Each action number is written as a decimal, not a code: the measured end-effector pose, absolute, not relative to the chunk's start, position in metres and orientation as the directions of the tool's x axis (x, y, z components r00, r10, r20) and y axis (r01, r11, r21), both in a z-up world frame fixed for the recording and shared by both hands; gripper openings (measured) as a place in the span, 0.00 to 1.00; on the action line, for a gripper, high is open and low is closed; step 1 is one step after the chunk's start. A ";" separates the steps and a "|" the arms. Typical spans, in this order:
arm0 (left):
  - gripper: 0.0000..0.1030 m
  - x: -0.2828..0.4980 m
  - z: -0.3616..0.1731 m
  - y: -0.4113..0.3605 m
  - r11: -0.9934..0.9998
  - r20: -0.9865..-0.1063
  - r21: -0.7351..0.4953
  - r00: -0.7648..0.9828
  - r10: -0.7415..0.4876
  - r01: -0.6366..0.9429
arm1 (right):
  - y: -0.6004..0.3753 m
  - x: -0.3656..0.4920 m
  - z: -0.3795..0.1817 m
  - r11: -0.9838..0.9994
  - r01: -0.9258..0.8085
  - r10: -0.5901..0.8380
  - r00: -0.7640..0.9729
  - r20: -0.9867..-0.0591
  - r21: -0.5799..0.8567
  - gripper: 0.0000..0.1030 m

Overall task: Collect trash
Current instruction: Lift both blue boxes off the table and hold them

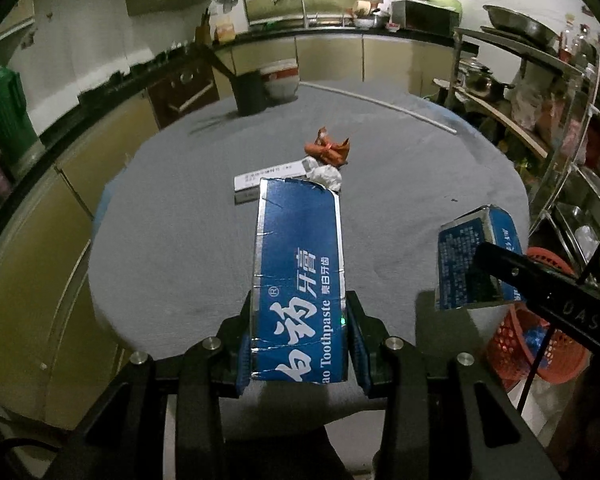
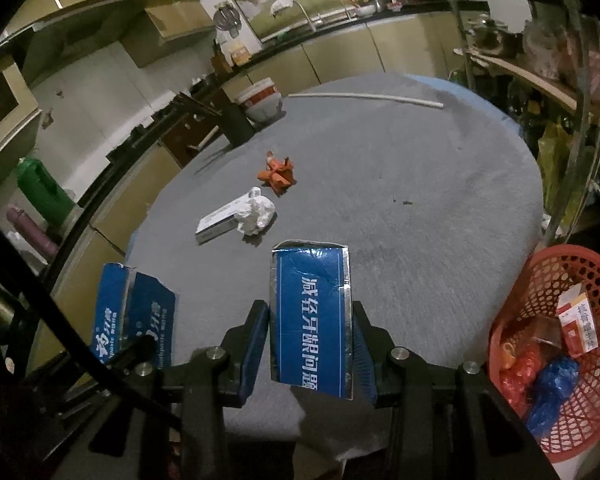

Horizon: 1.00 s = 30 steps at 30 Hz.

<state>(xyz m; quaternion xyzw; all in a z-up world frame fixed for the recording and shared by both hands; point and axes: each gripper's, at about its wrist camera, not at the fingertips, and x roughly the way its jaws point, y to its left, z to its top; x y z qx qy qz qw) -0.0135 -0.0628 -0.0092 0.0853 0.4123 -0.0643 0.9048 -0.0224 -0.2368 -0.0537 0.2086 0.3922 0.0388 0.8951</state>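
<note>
My left gripper (image 1: pixel 300 344) is shut on a torn blue toothpaste box piece (image 1: pixel 298 276), held above the grey table (image 1: pixel 172 240). My right gripper (image 2: pixel 310 344) is shut on the other blue toothpaste box piece (image 2: pixel 312 312), which also shows in the left wrist view (image 1: pixel 472 260). The left piece shows in the right wrist view (image 2: pixel 132 312). On the table lie a crumpled white paper (image 2: pixel 256 216), a flat white box (image 2: pixel 216 222) and an orange wrapper (image 2: pixel 278 174). A red mesh basket (image 2: pixel 560 280) with trash inside stands at the right, beside the table.
A white rod (image 2: pixel 364 98) lies at the table's far edge. A dark holder (image 1: pixel 250 92) and a white bucket (image 1: pixel 280 80) stand at the back. Metal shelves (image 1: pixel 560 120) with pots stand to the right. Kitchen counters run behind and left.
</note>
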 end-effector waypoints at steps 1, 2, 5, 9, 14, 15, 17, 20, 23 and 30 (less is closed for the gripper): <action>0.40 -0.017 -0.007 -0.064 0.976 -0.749 0.109 0.661 -0.044 0.189 | -0.237 -0.026 -0.052 0.910 0.091 0.234 0.694 -0.681 0.405 0.42; 0.40 -0.021 -0.005 -0.065 0.975 -0.744 0.115 0.667 -0.042 0.189 | -0.237 -0.029 -0.051 0.909 0.090 0.233 0.698 -0.677 0.406 0.42; 0.40 -0.031 0.001 -0.065 0.974 -0.728 0.124 0.684 -0.039 0.187 | -0.236 -0.039 -0.045 0.909 0.085 0.232 0.711 -0.663 0.409 0.42; 0.40 -0.043 0.009 -0.067 0.973 -0.706 0.135 0.707 -0.037 0.186 | -0.233 -0.052 -0.038 0.907 0.077 0.232 0.728 -0.645 0.413 0.42; 0.40 -0.053 0.021 -0.064 0.974 -0.674 0.140 0.738 -0.037 0.177 | -0.232 -0.064 -0.027 0.906 0.076 0.225 0.748 -0.624 0.417 0.42; 0.40 -0.055 0.023 -0.063 0.975 -0.669 0.139 0.742 -0.039 0.176 | -0.232 -0.065 -0.025 0.906 0.076 0.223 0.750 -0.622 0.416 0.42; 0.40 -0.057 0.026 -0.062 0.975 -0.659 0.139 0.751 -0.039 0.172 | -0.231 -0.069 -0.022 0.906 0.075 0.221 0.756 -0.616 0.417 0.42; 0.40 -0.059 0.029 -0.061 0.975 -0.643 0.148 0.765 -0.031 0.164 | -0.226 -0.072 -0.016 0.910 0.064 0.219 0.766 -0.605 0.410 0.42; 0.40 -0.061 0.030 -0.061 0.976 -0.637 0.153 0.771 -0.025 0.157 | -0.223 -0.072 -0.012 0.909 0.052 0.224 0.774 -0.593 0.413 0.42; 0.41 -0.063 0.030 -0.060 0.975 -0.626 0.162 0.780 -0.017 0.151 | -0.225 -0.075 -0.010 0.903 0.037 0.240 0.784 -0.572 0.429 0.42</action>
